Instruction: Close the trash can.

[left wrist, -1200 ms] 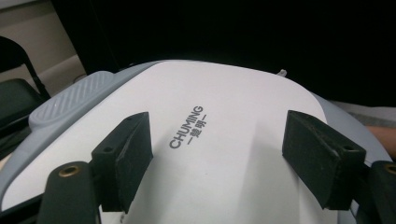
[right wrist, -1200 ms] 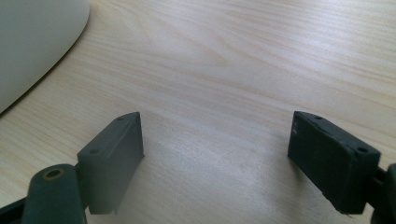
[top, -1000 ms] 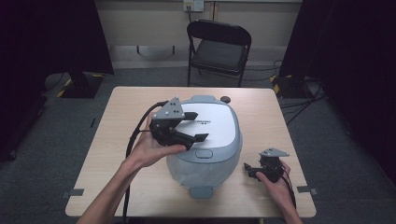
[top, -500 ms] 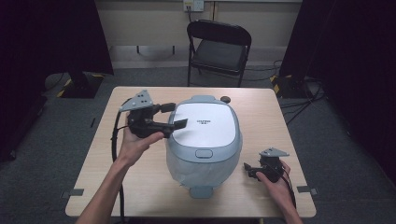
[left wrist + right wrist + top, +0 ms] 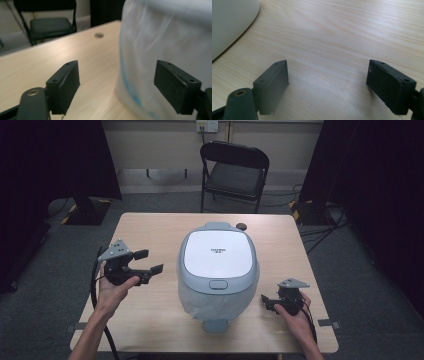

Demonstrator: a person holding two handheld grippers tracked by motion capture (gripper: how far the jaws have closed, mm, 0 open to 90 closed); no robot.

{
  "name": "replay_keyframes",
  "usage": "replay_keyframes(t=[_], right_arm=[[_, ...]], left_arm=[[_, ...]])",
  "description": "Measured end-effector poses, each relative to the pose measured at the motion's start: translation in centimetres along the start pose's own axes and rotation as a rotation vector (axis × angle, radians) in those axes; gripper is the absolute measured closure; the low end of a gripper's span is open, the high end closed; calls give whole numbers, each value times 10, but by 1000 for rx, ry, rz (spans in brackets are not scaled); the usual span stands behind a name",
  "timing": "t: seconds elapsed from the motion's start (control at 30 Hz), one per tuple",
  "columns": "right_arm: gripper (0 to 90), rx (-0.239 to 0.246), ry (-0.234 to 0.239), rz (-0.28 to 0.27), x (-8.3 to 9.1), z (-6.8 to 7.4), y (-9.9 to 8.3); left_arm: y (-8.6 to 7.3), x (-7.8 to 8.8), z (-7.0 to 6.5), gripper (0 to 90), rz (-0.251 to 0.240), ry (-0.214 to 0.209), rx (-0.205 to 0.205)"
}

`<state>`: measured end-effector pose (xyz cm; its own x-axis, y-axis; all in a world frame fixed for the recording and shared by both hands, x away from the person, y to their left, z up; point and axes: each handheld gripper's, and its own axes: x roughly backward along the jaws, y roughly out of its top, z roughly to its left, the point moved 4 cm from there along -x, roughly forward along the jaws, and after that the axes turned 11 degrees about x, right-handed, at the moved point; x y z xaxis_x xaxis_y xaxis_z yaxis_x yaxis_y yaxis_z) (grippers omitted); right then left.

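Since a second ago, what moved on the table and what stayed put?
The left tool came off the top of the rice cooker, swinging away to its left side and lower, toward the table. Its jaws have just been opening wider, with nothing between them. The cooker's lid is shut as before. The right tool stayed resting by the cooker's right side, open and empty.

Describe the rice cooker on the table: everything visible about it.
The rice cooker is a rounded, pale blue-grey appliance that looks like plastic, with a white panel on its lid bearing small dark print too small to read. A lid release button sits at the near edge of the lid, a small tab juts from the base in front, and a hinge bump shows at the back. The lid is shut. It stands upright at the middle of the wooden table. Neither gripper touches it.
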<state>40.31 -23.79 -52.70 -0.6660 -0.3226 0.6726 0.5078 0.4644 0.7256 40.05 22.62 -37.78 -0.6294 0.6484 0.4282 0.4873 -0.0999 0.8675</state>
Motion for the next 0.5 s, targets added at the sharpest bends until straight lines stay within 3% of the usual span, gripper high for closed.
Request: replay_keyframes(t=[0.03,0.13,0.17,0.23,0.33,0.5], right_arm=[[165,1,0,0,0,0,0],[165,0,0,0,0,0,0],[165,0,0,0,0,0,0],[165,0,0,0,0,0,0],[165,0,0,0,0,0,0],[165,-1,0,0,0,0,0]], left_arm=[[-9,-2,4,184,13,21,19],[-29,-5,14,182,48,27,30],[-38,-6,20,180,69,48,49],[-54,-9,31,189,119,98,44],[-77,-15,46,197,189,130,57],[-114,-24,67,190,262,213,76]])
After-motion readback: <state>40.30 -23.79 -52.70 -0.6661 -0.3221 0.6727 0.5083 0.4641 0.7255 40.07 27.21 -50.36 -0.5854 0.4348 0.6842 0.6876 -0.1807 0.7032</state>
